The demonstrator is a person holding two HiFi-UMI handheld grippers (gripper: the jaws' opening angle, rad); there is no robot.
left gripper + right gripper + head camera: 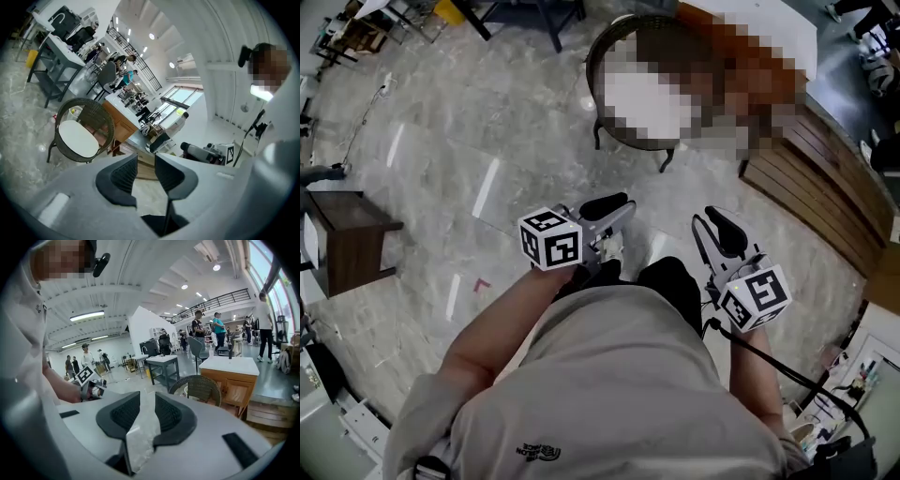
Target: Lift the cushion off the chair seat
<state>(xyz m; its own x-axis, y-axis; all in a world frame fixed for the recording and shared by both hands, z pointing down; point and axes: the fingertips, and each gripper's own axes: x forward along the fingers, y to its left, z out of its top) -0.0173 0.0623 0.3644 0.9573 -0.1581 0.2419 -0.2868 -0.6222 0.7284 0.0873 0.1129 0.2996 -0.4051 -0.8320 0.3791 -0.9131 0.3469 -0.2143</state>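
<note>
A round dark wicker chair [609,56] stands on the marble floor ahead of me, apart from both grippers. Its white oval cushion [77,138] lies flat on the seat; in the head view a blurred patch covers it. My left gripper [622,206] and right gripper [714,221] are held side by side in front of my body, pointing toward the chair. The left gripper [146,161] has its jaws a narrow gap apart with nothing between them. The right gripper [147,401] is also slightly open and empty, with the chair [197,387] beyond it.
A wooden counter [811,159] runs right behind and to the right of the chair. A dark wooden side table [352,234] stands at the left. A grey metal table [54,58] and several people are further back in the hall.
</note>
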